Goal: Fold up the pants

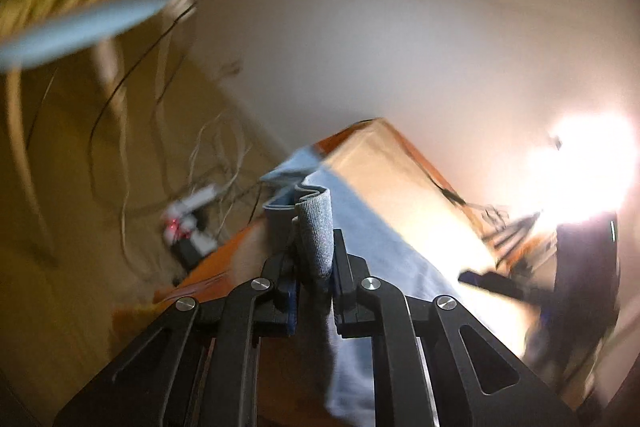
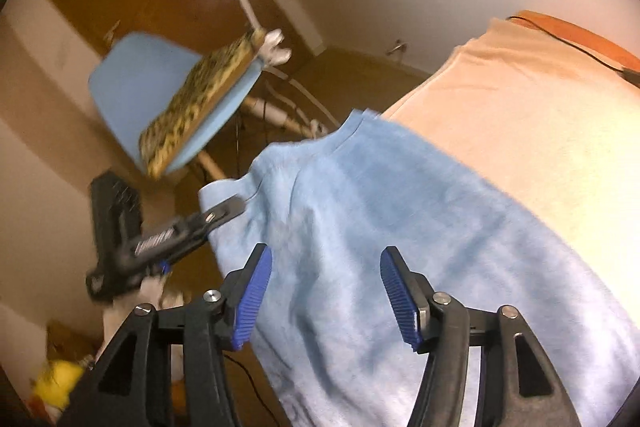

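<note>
A: Pinching a fold of the pale blue pants (image 1: 316, 227), the left hand-held gripper (image 1: 314, 267) is clenched on the cloth.

B: And the right hand-held gripper (image 2: 326, 291)?

A: Released, jaws spread above the fabric, nothing between the pads (image 2: 256, 299).

B: Where are the pants?

A: Spread over the peach cloth (image 2: 540, 115) on the tabletop (image 1: 216, 267), one corner lifted at the edge.

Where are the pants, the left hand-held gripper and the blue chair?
pants (image 2: 360, 211): right wrist view, on the flat blue cloth.
left hand-held gripper (image 1: 314, 259): left wrist view, between its fingertips, shut on a fold.
blue chair (image 2: 132, 87): right wrist view, on its backrest.
</note>
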